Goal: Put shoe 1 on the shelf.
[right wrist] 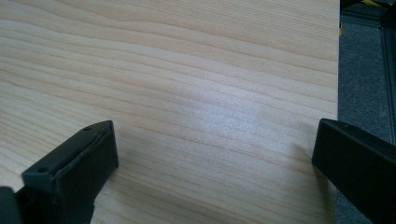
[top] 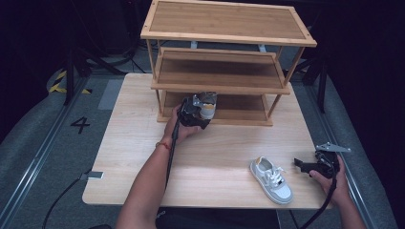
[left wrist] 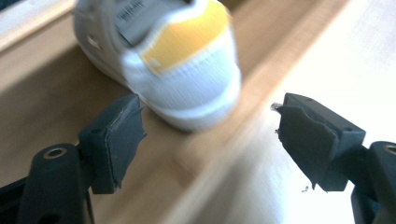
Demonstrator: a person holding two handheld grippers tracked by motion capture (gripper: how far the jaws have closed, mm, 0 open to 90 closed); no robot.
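A small white shoe with a yellow heel (top: 208, 108) stands at the front of the bottom shelf (top: 243, 113) of a wooden rack. My left gripper (top: 199, 109) is right behind it. In the left gripper view the heel (left wrist: 182, 60) lies just ahead of the left gripper (left wrist: 208, 109), whose jaws stand wide apart and clear of it. A second white and grey shoe (top: 272, 180) lies on the table near the front right. My right gripper (top: 298, 163) hovers to its right, open; in its own view the right gripper (right wrist: 215, 130) has bare table between the jaws.
The three-tier wooden rack (top: 224, 28) stands at the back of the light wooden table (top: 138, 143). The table's right edge (right wrist: 337, 70) runs close to the right gripper. Grey floor with rails surrounds the table.
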